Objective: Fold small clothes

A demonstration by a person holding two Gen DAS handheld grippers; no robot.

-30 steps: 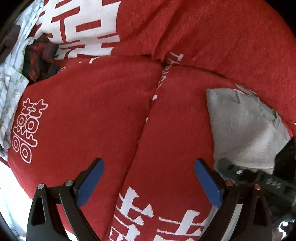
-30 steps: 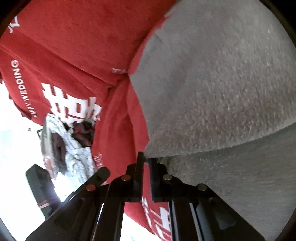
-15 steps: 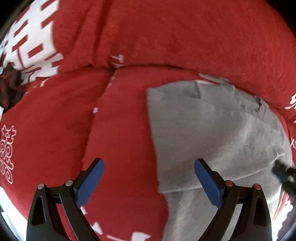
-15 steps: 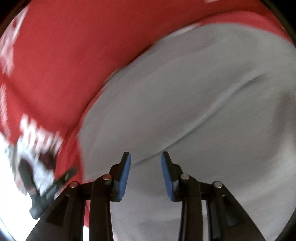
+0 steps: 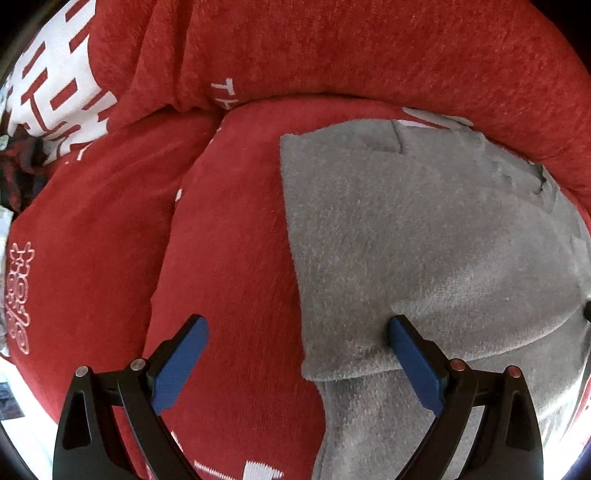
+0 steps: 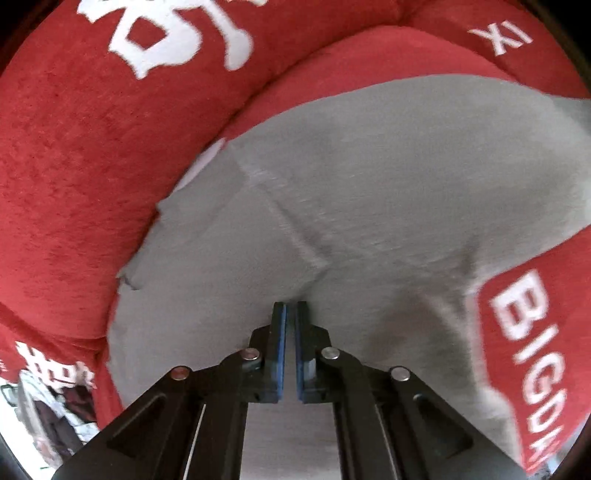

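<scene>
On red cover [image 5: 240, 258] — grey cloth [image 5: 424, 240] (folded).

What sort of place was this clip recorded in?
Probably a home living room or bedroom: the grey garment lies on red plush cushions printed with white wedding characters, like a covered sofa or bed, and more clothes are heaped at the edge.

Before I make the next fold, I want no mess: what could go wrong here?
The right gripper is shut on only a small pinch of the gray garment, so the plush fabric could slip free. The left gripper is open with one of its fingers on the folded edge, so a pull may shift that layer. The soft red sofa cover could bunch.
</scene>
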